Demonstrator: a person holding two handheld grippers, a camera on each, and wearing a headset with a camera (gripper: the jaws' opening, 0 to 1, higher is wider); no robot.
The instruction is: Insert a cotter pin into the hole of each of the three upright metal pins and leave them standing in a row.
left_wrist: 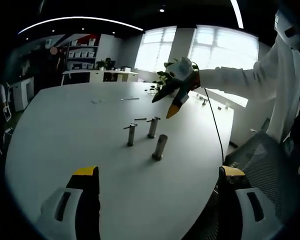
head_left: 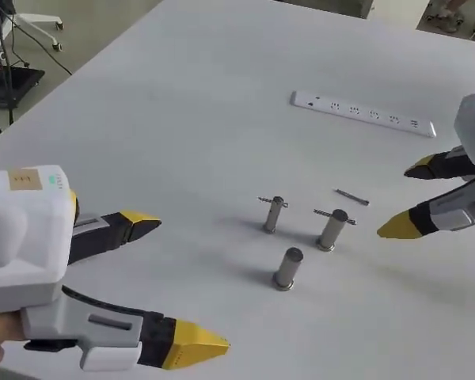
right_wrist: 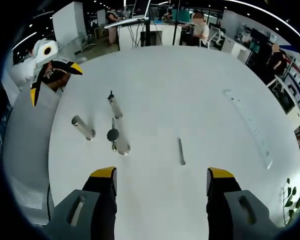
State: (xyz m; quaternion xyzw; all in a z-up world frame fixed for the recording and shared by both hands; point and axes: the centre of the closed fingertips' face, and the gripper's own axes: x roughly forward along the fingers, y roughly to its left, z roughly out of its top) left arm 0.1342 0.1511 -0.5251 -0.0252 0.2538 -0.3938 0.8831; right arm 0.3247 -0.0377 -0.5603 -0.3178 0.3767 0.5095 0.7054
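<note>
Bright, even daylight, soft shadows, sharp head view, fisheye-warped gripper views.

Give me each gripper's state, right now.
Left gripper: open, holding nothing.
Right gripper: open, holding nothing.

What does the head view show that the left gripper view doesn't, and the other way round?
Head view adds the left gripper's white body and a chair base on the floor. Left gripper view adds a white sleeve, bright windows and shelves. Both show the open right gripper and three metal pins: two carry cotter pins, the nearest is bare.
</note>
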